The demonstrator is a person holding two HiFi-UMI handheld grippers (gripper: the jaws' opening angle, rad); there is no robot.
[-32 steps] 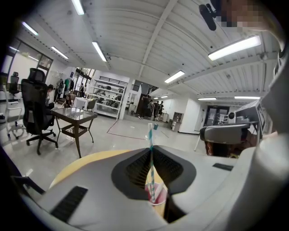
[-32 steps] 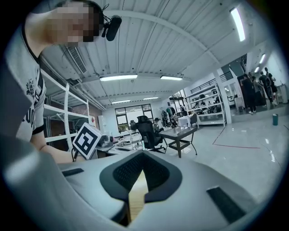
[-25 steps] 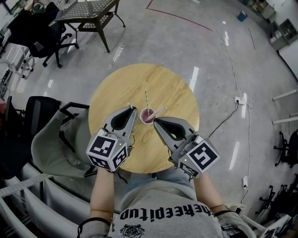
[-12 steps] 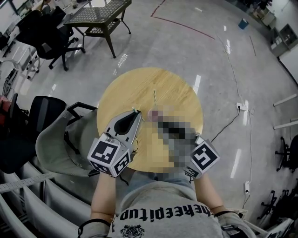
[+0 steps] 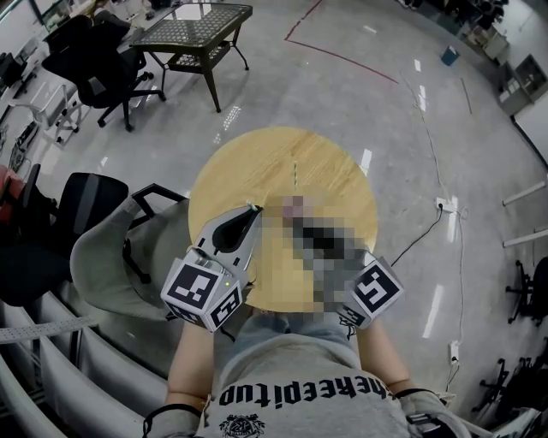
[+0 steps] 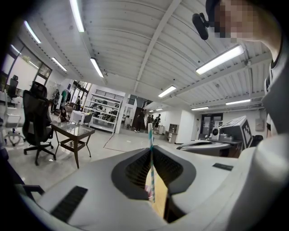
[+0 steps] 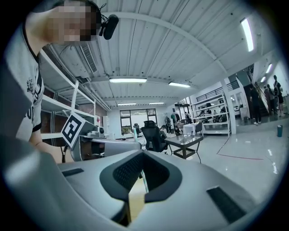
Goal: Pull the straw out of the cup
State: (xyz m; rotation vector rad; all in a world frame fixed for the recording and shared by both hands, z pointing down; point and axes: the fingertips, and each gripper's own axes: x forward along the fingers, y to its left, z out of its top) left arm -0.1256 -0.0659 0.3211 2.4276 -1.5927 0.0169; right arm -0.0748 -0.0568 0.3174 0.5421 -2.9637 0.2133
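A small pink cup (image 5: 294, 204) stands near the middle of the round wooden table (image 5: 257, 162). A thin striped straw (image 5: 294, 171) shows just beyond it. My left gripper (image 5: 253, 208) hovers left of the cup, shut on another teal-and-white striped straw (image 6: 151, 176). That straw stands upright through the jaw tips (image 6: 150, 150), its lower end hanging free above the table. My right gripper is under a mosaic in the head view; only its marker cube (image 5: 377, 289) shows. In its own view the jaws (image 7: 143, 152) meet, with a thin straw (image 7: 143, 180) in the gap; whether it is pinched is unclear.
A dark mesh-top table (image 5: 193, 21) and black office chairs (image 5: 94, 60) stand on the shiny floor beyond. A grey armchair (image 5: 111, 265) and another black chair (image 5: 81, 201) sit close to the table's left. A cable and floor socket (image 5: 441, 205) lie to the right.
Both grippers have risen a little. The left one has drawn slightly away from the cup, still holding its straw. The head view has shifted, and a mosaic now covers the right gripper.
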